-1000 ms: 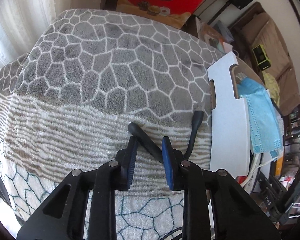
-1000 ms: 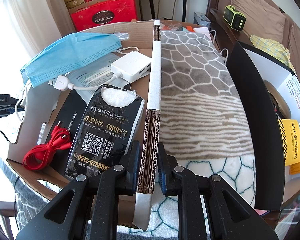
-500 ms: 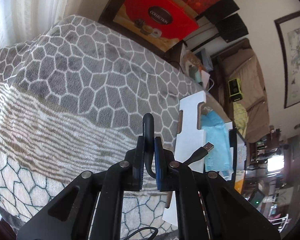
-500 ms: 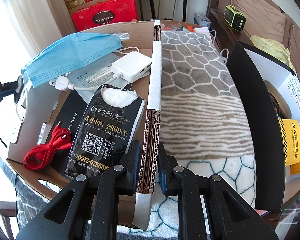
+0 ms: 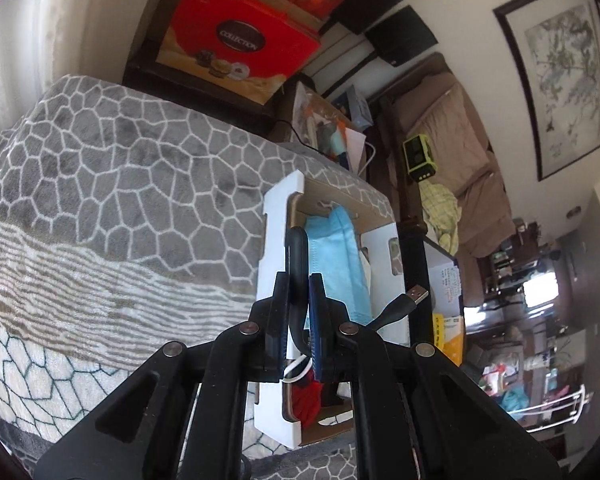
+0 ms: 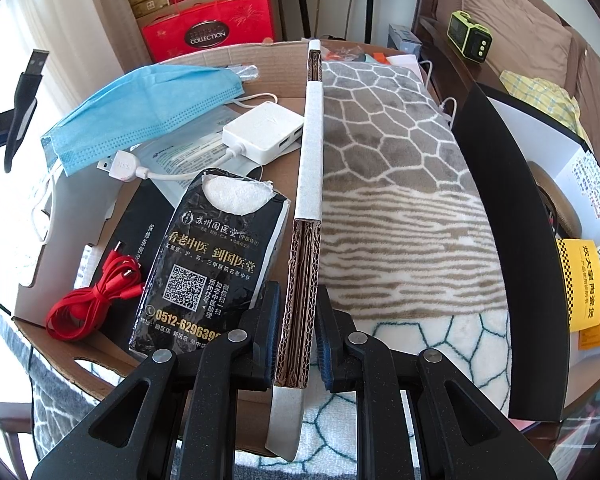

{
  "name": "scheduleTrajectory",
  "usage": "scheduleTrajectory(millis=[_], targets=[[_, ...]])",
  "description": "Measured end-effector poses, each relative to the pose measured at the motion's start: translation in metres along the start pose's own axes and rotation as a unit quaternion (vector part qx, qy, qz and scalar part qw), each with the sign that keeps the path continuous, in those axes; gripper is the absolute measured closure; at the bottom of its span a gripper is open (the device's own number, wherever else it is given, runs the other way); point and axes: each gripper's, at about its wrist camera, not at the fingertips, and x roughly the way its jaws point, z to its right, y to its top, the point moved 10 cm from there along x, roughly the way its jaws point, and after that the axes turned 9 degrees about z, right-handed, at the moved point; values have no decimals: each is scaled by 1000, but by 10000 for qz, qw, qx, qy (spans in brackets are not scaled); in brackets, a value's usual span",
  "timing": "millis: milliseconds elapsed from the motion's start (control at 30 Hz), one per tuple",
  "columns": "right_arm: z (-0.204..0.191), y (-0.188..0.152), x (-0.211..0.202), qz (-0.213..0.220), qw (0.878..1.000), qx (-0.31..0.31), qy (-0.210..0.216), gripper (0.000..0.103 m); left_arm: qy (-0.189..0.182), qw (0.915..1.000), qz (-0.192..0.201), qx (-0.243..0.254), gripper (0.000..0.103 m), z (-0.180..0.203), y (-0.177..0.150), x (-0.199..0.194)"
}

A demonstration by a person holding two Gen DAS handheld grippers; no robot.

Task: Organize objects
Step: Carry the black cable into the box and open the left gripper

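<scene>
My left gripper (image 5: 299,280) is shut on a black USB cable (image 5: 296,258) and holds it in the air by the near wall of the cardboard box (image 5: 274,240). The cable's plug (image 5: 416,295) sticks out to the right; the cable also shows at the left edge of the right wrist view (image 6: 24,96). My right gripper (image 6: 298,300) is shut on the box's right wall (image 6: 310,152). Inside the box lie a blue face mask (image 6: 140,112), a white USB hub (image 6: 262,130), a black tissue pack (image 6: 208,264) and a red cable coil (image 6: 94,300).
The box sits on a grey and white patterned blanket (image 5: 100,184). A black and white box (image 6: 512,200) stands to the right of the blanket. Red gift boxes (image 6: 208,28) stand behind. A sofa with a green device (image 6: 470,38) is at the far right.
My left gripper shut on the black cable on the blanket, lifted it and carried it right toward the box. My right gripper has kept its hold on the box wall.
</scene>
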Motion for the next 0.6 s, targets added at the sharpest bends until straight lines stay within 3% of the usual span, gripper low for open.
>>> scheduleTrajectory(millis=[233,600], targets=[[0,-1,0,-1,10000,-3,0,86,255,9950,-516,815,95,37,-28,34],[0,0,0,0,10000,-3,-1,86,498,9855,-994,1285,94,45,-59,57]])
